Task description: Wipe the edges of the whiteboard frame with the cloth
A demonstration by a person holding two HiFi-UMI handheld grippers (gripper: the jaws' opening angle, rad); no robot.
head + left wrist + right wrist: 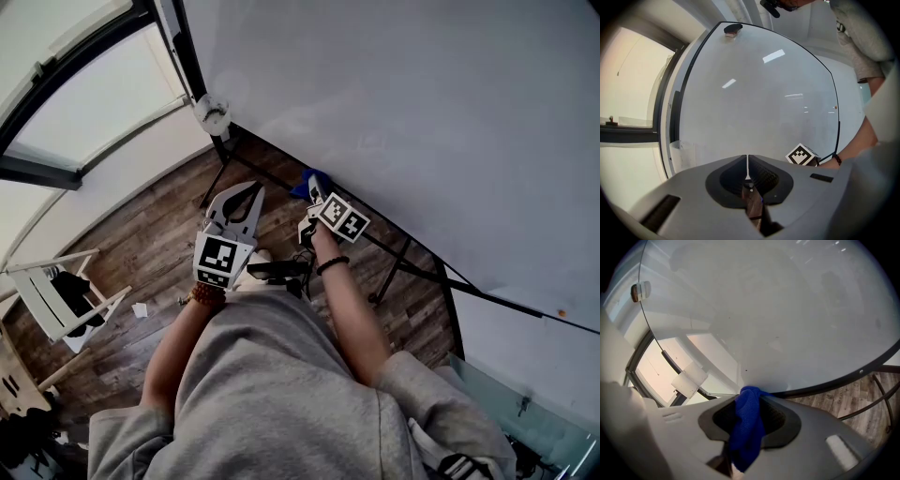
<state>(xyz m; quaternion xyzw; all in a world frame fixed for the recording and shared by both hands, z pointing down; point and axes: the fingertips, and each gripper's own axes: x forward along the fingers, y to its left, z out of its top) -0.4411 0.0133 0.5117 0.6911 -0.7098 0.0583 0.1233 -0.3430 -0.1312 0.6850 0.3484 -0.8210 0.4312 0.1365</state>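
A large whiteboard [403, 103] in a thin dark frame [281, 159] stands on a wheeled stand. My right gripper [313, 190] is shut on a blue cloth [307, 181] and presses it against the bottom frame edge, near the lower left corner. In the right gripper view the blue cloth [747, 425] bulges from between the jaws and touches the dark frame [834, 380]. My left gripper [251, 194] hangs lower left of the cloth, jaws together and empty. The left gripper view looks up the whiteboard [759, 93], with the jaws closed to a thin slit at my left gripper [747, 164].
A black eraser [733, 29] sits at the board's top. A white roller fitting [213, 114] is at the board's corner. The stand's dark legs [403, 267] cross the wooden floor. A white chair [56, 300] stands at the left, a window [84, 103] behind it.
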